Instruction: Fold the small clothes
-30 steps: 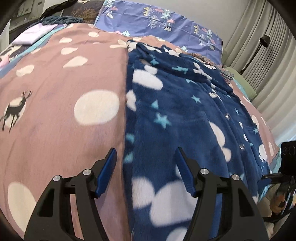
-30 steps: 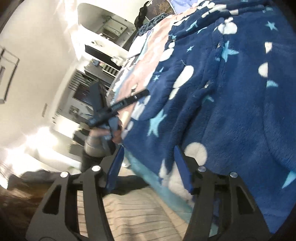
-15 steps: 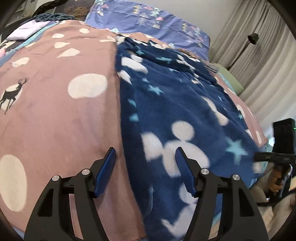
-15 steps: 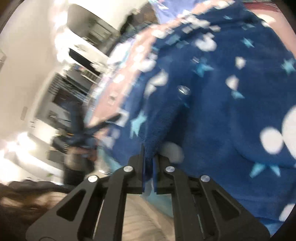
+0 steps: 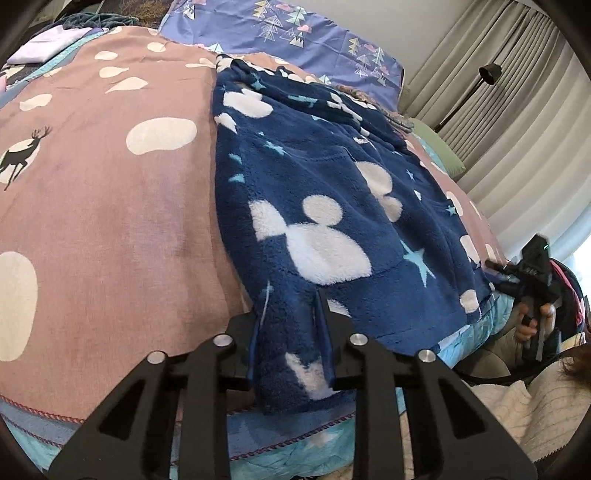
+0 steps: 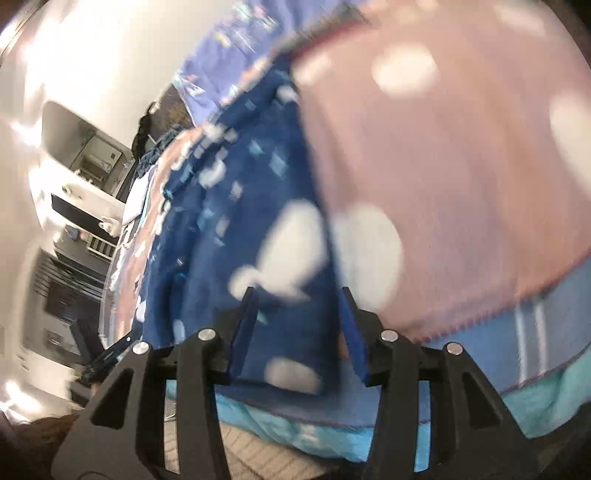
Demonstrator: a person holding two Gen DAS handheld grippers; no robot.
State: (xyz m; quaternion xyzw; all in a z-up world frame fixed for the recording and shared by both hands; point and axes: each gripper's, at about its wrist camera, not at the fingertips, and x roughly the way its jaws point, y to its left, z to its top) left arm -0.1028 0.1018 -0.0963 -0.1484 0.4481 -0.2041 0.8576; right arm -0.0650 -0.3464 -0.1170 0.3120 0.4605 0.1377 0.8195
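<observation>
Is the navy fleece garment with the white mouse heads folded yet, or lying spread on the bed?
Partly folded: one side of the navy fleece garment lies doubled over the rest, with its edge showing across the middle.

My left wrist cam: close, angled down over bed [image 5: 92, 221]; right likewise, blurred; both share blue fleece garment [image 5: 332, 206]

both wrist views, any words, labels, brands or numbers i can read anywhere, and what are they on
None can be read in either view.
The navy fleece garment shows only white mouse-head shapes and stars, no lettering.
The pink bedspread shows only white spots and a deer silhouette.
The purple pillow shows only tree and cloud motifs.
The right wrist view is too blurred to show any text.
</observation>
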